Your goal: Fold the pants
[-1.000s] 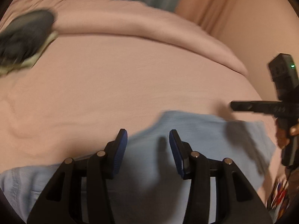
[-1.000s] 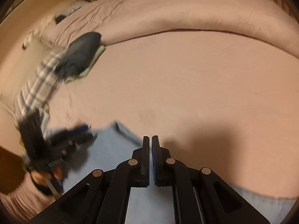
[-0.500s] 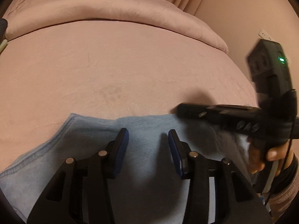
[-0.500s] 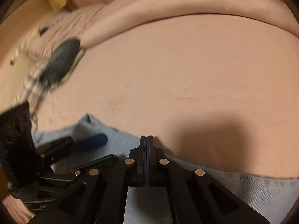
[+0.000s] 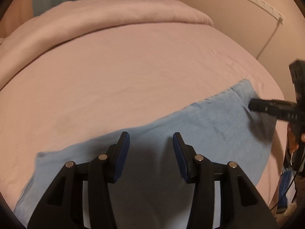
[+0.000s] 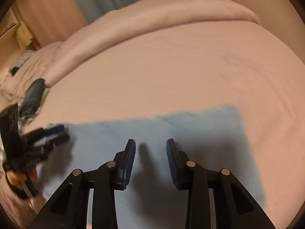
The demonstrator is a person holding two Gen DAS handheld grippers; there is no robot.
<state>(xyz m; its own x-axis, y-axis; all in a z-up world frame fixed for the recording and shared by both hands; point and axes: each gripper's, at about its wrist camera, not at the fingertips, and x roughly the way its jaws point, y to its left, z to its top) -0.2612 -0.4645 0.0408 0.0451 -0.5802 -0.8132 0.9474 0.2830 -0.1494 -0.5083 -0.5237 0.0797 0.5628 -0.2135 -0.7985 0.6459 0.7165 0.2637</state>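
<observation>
The light blue pants point(image 5: 200, 126) lie flat as a folded band on the pink bed point(image 5: 124, 72). My left gripper point(image 5: 151, 136) is open and empty, hovering over the band's left part. My right gripper point(image 6: 150, 143) is open and empty over the band point(image 6: 190, 129) toward its right end. The right gripper also shows at the right edge of the left wrist view point(image 5: 255, 106), above the pants' right end. The left gripper shows blurred in the right wrist view point(image 6: 57, 133), at the band's left end.
A rolled pink duvet point(image 5: 106, 17) runs along the far side of the bed. A dark folded garment point(image 6: 33, 95) lies at the far left by checked fabric. A wall with a white power strip point(image 5: 263, 4) and its cord stands to the right.
My right gripper has opened from shut. Both grippers have drawn apart along the pants. The pants now lie stretched out wider and flatter on the bed.
</observation>
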